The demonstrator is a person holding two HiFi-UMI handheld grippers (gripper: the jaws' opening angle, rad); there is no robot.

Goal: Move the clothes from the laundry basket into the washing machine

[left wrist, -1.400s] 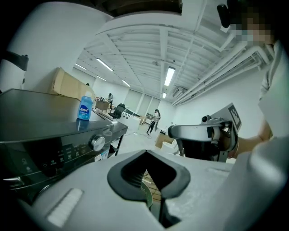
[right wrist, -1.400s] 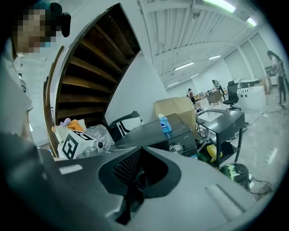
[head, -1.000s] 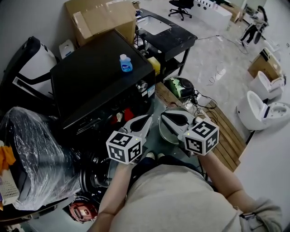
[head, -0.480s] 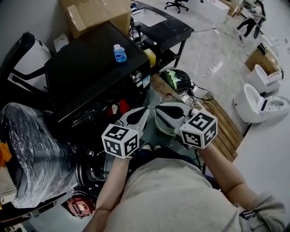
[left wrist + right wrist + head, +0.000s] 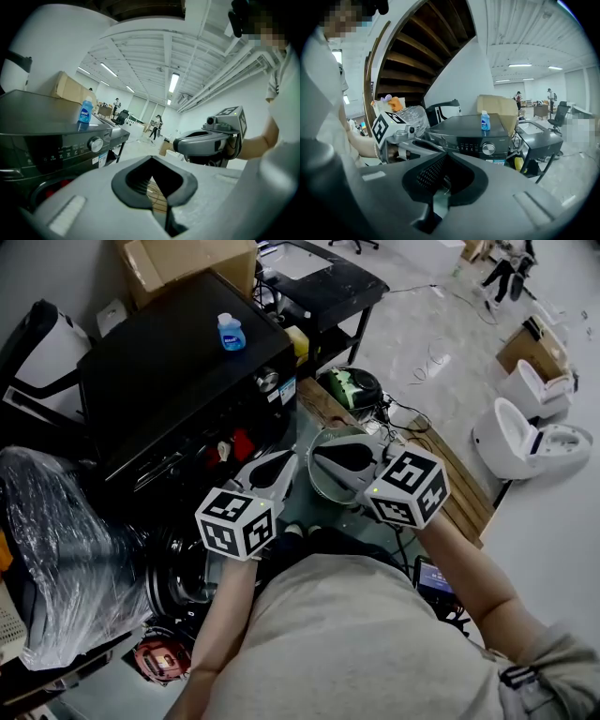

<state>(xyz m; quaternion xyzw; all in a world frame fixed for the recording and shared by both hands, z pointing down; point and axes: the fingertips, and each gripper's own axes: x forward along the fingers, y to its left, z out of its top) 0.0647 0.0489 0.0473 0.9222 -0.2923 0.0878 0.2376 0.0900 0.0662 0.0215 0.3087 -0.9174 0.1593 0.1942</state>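
Black washing machine (image 5: 159, 381), one blue bottle (image 5: 231, 333) atop; left gripper (image 5: 286, 461), right gripper (image 5: 319, 457): fingers (image 5: 265, 476) pressed together

A: Where is the washing machine?
B: The washing machine (image 5: 169, 371) is a black front-loader with a flat top. A silver knob (image 5: 269, 381) sits at the right end of its control panel.
A: Anything in it?
B: A red item (image 5: 242, 442) shows just below the panel, but I can't tell whether it is cloth.
A: And the basket?
B: The white lattice laundry basket (image 5: 5, 620) is at the far left edge, mostly cut off, with an orange cloth (image 5: 395, 102) above it.
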